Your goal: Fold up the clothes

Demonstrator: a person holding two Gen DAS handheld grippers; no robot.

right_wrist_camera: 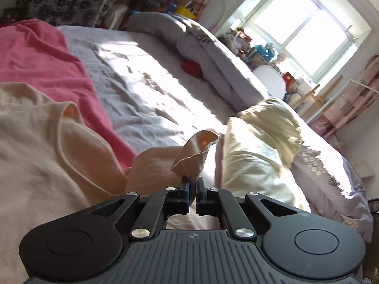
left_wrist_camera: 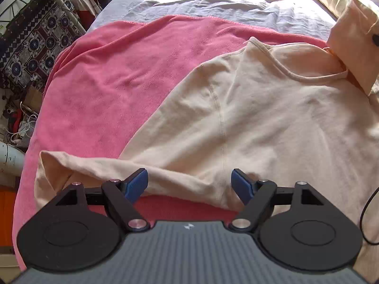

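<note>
The cream shirt [left_wrist_camera: 272, 108] lies flat on top of the pink blanket [left_wrist_camera: 113, 75]. The left gripper [left_wrist_camera: 189, 183] has its blue fingers [left_wrist_camera: 136, 184] wide apart, right over the shirt's long sleeve, with cloth between them but not pinched. The right gripper [right_wrist_camera: 192, 189] has its fingers squeezed together on the shirt's other sleeve end [right_wrist_camera: 194, 156], lifting it up beside the shirt.

Left wrist: close above, facing 12 o'clock over cream long-sleeved cotton shirt [left_wrist_camera: 272, 118]. Right wrist: low, tilted toward sunlit window [right_wrist_camera: 300, 28] at 1 o'clock. Shared: shirt [right_wrist_camera: 30, 142], pink fleece blanket [left_wrist_camera: 113, 75] [right_wrist_camera: 35, 54].
</note>
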